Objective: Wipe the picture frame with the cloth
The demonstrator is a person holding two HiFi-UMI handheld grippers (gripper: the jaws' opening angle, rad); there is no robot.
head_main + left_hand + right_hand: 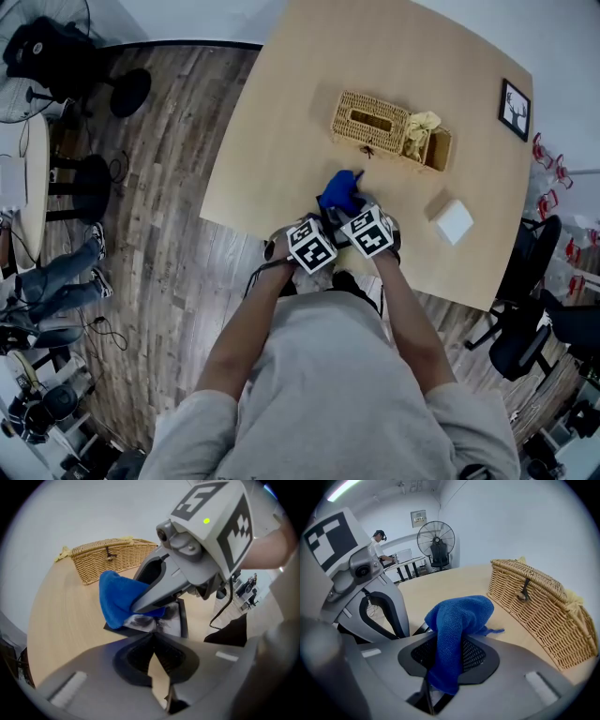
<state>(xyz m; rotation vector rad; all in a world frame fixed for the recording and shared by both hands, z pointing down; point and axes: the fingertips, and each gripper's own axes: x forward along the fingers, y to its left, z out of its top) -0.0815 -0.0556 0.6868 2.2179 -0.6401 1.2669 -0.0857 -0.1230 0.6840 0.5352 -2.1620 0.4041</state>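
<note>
A black-rimmed picture frame (171,618) with a grey print lies flat on the wooden table (281,112), near the front edge. The blue cloth (459,620) is bunched on top of it and also shows in the head view as the blue cloth (339,192). My right gripper (454,644) is shut on the cloth, which drapes over its jaws and presses on the frame. From the other side my left gripper (153,638) has its jaws closed together at the frame's near edge. In the head view the left gripper (313,242) and right gripper (366,229) sit side by side.
A wicker basket (371,122) with a yellow rag (421,131) stands just beyond the cloth. A white box (454,221) lies to the right, and a second black frame (515,110) at the far right edge. An office chair (525,309) and a fan (436,538) stand around the table.
</note>
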